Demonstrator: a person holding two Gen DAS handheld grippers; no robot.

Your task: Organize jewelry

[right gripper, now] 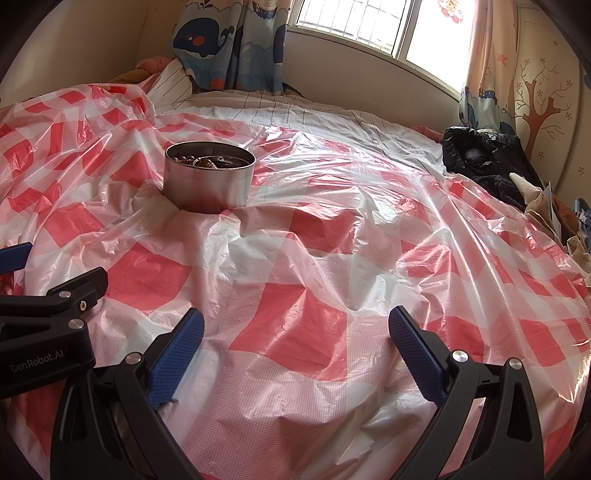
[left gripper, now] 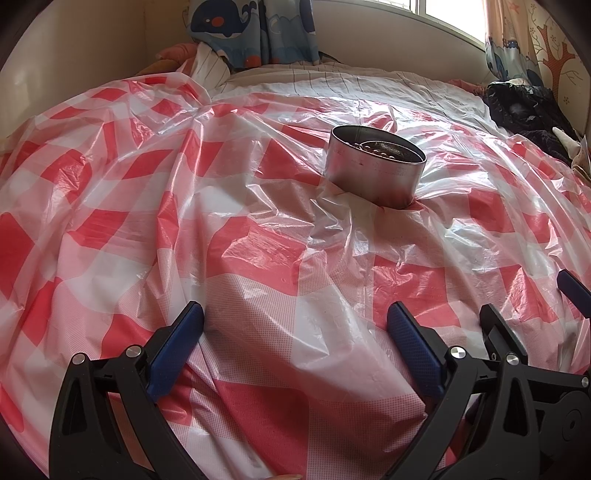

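A round metal tin point(left gripper: 373, 168) stands open on the red-and-white checked plastic sheet point(left gripper: 258, 258), ahead and right of my left gripper point(left gripper: 295, 314). In the right wrist view the tin point(right gripper: 208, 179) is far ahead to the left and holds brown beads and other jewelry point(right gripper: 201, 160). My left gripper is open and empty, low over the sheet. My right gripper point(right gripper: 295, 321) is open and empty too. The right gripper's fingers point(left gripper: 496, 325) show at the right edge of the left wrist view. The left gripper's fingers point(right gripper: 79, 286) show at the left edge of the right wrist view.
The sheet covers a bed with a striped bedsheet point(right gripper: 295, 107) at the far end. A dark heap of clothes point(right gripper: 484, 158) lies at the right edge. Whale-print curtains point(right gripper: 229, 44) and a window point(right gripper: 369, 26) are behind. A wall runs along the left.
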